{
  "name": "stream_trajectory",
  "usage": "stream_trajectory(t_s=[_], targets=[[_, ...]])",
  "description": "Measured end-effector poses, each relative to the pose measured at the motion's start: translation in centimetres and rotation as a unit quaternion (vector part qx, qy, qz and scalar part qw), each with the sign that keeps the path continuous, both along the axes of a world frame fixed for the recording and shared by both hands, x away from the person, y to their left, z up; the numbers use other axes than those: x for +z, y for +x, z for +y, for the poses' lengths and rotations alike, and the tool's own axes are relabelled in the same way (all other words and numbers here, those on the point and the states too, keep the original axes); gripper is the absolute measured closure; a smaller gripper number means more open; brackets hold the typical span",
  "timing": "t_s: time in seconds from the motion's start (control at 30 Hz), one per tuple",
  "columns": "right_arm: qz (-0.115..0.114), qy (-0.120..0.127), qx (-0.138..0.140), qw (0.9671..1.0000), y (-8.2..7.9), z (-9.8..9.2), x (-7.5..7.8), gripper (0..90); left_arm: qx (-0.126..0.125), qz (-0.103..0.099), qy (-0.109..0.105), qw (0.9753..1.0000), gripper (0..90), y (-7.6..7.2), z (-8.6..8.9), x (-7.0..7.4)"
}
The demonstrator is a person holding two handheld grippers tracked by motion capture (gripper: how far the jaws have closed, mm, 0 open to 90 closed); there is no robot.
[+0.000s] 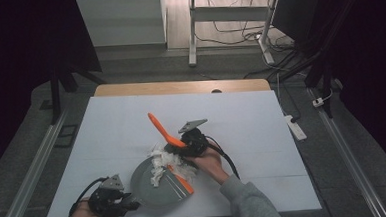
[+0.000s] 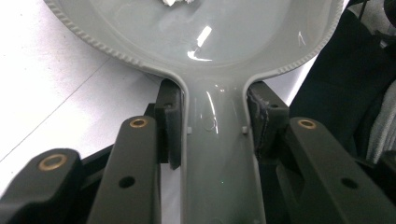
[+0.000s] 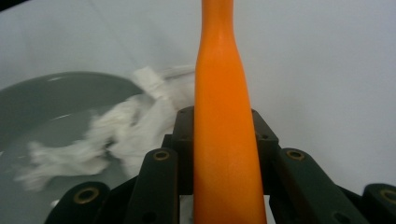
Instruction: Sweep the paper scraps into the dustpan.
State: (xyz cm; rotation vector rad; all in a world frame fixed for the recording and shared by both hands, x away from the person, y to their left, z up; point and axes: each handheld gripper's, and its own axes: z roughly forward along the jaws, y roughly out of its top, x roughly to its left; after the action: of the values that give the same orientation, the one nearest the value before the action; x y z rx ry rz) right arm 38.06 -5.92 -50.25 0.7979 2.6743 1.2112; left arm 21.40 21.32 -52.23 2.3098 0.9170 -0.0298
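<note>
Clamped by left gripper (image 2: 212, 128) jaws: grey dustpan (image 1: 152, 186) handle, stiff, light. Gripped by right gripper (image 3: 223, 140) jaws: orange brush (image 3: 223, 116), beside soft white scraps (image 1: 160, 165) above the dustpan.

- Dustpan (image 1: 152, 188): grey, glossy, w/ ridged bead pattern along rim.
- Brush (image 1: 168, 137): bright orange handle, plain.
- Paper scraps (image 1: 160, 165): white, crumpled.
- Table cover (image 1: 241, 121): white, plain; light wood strip at far edge.
- Grippers (image 1: 117, 205) (image 1: 183, 150): black, brass-coloured rivets, grey top plates.

White table (image 1: 131, 116), grey floor (image 1: 363, 144), dim room
</note>
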Motion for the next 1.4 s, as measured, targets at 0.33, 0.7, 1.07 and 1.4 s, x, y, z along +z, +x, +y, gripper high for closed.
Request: stream_trajectory(t_s=[0.33,0.7,1.07,1.4], targets=[[-0.022,0.017,0.033,0.9991,-2.3,0.2,1.6,70.6,0.001,0.000,-0.001,1.0000,61.7,0.0,-0.1,0.0],[-0.039,0.024,-0.052,0.9976,0.5,-3.8,2.9,70.5,0.005,0.000,0.000,1.0000,61.7,0.1,-0.1,0.0],[-0.033,-0.017,-0.097,0.9946,2.6,-4.4,1.3,70.6,0.011,-0.003,0.006,0.9999,61.7,0.2,0.0,0.0],[0.001,-0.013,-0.059,0.9982,1.1,-1.3,0.0,70.6,0.018,-0.001,0.007,0.9998,61.6,0.3,0.1,-0.1]])
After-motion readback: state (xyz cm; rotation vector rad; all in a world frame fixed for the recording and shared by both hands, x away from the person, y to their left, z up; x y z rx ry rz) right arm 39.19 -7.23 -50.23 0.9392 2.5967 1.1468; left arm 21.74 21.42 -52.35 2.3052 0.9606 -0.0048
